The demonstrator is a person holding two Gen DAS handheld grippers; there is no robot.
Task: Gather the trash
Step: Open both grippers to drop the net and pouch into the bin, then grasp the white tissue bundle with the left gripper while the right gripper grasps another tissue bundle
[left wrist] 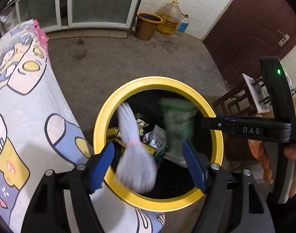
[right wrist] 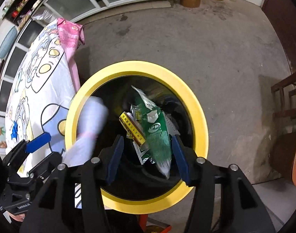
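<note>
Blue-padded left gripper (left wrist: 148, 165) spread wide over yellow-rimmed bin (left wrist: 101, 120), gripping nothing; white glove (left wrist: 135, 155) blurred between its fingers, apparently dropping in. Right gripper (right wrist: 148, 157) likewise spread, green snack bag (right wrist: 157, 136) blurred above wrappers inside bin. Step: dumping trash. Next: swing back toward cartoon-print tablecloth (left wrist: 22, 101) for more.

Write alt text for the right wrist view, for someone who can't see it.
The right tongs, open, hang over a yellow-rimmed trash bin as a green snack bag drops in. A blurred white glove falls at the bin's left edge, beside the left tongs and a cartoon-print tablecloth.
</note>
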